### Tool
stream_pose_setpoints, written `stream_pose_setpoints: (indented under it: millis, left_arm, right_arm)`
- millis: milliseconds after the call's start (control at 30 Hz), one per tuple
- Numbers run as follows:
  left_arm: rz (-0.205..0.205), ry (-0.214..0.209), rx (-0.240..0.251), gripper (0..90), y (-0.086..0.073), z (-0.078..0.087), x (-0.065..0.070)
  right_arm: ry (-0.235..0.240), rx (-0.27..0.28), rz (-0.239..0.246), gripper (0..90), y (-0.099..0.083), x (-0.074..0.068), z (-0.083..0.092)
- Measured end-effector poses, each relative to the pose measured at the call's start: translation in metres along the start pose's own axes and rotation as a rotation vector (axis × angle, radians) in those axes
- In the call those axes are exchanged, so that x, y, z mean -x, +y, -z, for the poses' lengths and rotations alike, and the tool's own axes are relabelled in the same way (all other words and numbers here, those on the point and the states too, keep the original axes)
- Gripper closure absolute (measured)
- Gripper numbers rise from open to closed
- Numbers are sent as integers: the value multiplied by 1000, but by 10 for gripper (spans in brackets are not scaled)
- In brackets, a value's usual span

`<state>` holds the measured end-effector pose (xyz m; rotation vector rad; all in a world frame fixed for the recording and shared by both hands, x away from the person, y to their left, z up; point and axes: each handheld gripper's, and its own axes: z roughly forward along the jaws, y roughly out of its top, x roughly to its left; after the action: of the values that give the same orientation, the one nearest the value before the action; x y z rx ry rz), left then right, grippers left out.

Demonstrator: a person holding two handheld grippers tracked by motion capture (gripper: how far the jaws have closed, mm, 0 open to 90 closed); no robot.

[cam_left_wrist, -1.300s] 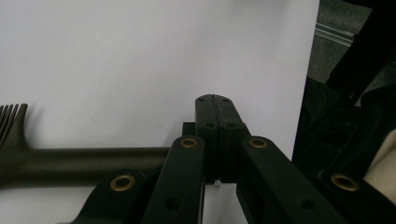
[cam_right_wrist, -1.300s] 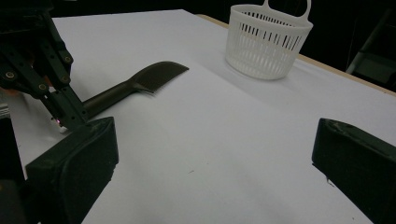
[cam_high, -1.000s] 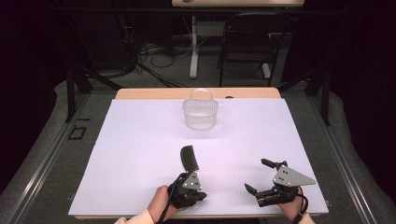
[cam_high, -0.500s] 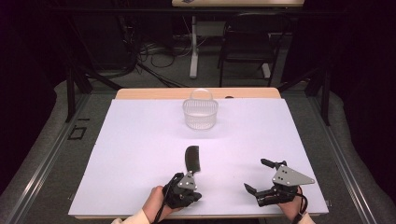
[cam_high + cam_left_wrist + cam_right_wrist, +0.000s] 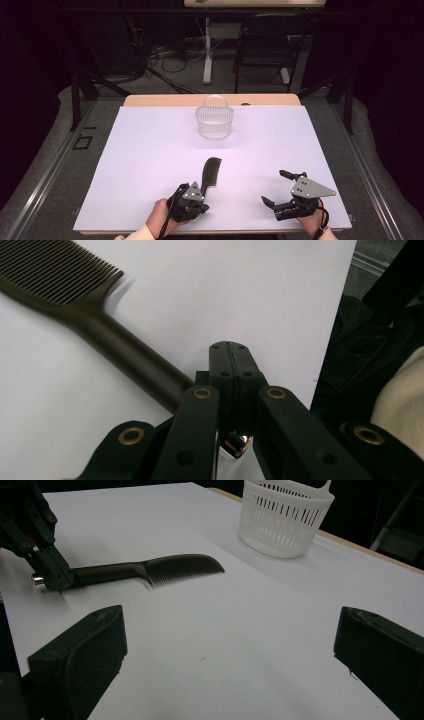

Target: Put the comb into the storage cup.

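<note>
1. Since the earlier frames the comb [image 5: 210, 171] had shifted a little on the white worktop [image 5: 150, 150], its toothed end swinging slightly toward the near edge along with the left gripper [image 5: 194, 196]; the right gripper [image 5: 280, 189] had not moved.
2. That worktop carried a white slotted basket [image 5: 214, 121] near its far edge, well apart from both grippers.
3. Lying flat between basket and near edge, the dark comb pointed its teeth toward the basket and its handle toward the person's left hand [image 5: 159, 218].
4. In the left gripper view the jaws were clamped together with a seam between them, and the comb's handle [image 5: 130, 360] ran in beneath them at the very end; in the right gripper view the same jaws pinched the handle tip by a shiny stud [image 5: 37, 579].
5. At the near right the right gripper rested with its jaws spread wide apart and nothing between them.
6. Judged from this, the grip was the risk: held only at the extreme end, the long comb could pivot or droop when lifted, and slip out before reaching the basket.
7. A tilted comb might also catch its teeth on the basket rim and tip the light basket over.
</note>
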<state>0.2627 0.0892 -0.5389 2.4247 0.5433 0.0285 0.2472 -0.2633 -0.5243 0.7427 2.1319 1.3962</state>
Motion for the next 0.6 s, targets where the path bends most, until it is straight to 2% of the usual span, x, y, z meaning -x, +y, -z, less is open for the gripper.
stream_pose_setpoints:
  millis: [333, 600]
  left_arm:
    - [18, 48, -14, 900, -6, 5, -9]
    - [33, 65, -10, 900, -9, 9, -15]
  right_arm:
    - [0, -1, 0, 2, 0, 0, 0]
    - [1, -3, 1, 2, 0, 0, 0]
